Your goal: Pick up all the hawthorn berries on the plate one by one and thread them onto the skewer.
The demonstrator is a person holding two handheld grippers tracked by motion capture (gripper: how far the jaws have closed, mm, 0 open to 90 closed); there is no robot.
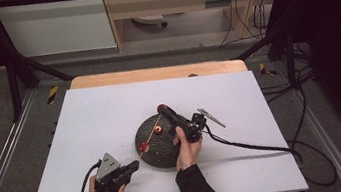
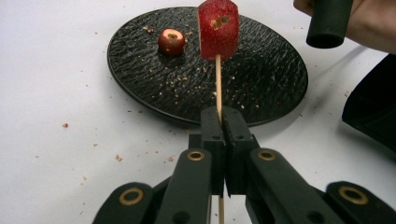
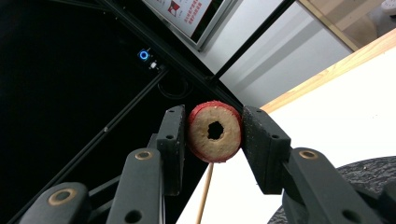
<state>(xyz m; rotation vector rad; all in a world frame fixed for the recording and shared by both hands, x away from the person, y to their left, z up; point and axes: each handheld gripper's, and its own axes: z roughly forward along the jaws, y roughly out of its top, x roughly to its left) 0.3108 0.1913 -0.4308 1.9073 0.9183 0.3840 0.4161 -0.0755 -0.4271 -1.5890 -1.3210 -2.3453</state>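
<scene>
A round black plate (image 1: 158, 150) sits near the middle of a white bench (image 1: 100, 116). The left tongs (image 1: 133, 167), held in a hand at the plate's near left edge, are pressed together on the lower end of a thin wooden skewer (image 2: 218, 84). The skewer slants up over the plate and carries a red candied fruit piece (image 2: 218, 29) partway along. A small round red fruit (image 2: 171, 41) lies on the plate beside the skewer, amid scattered crumbs. The right tongs (image 3: 215, 135), held above the plate's far side, pinch a red-skinned fruit slice (image 3: 215, 131) with a cored hole, sitting at the skewer's upper end. Its pale cut face is toward the right gripper view's camera.
</scene>
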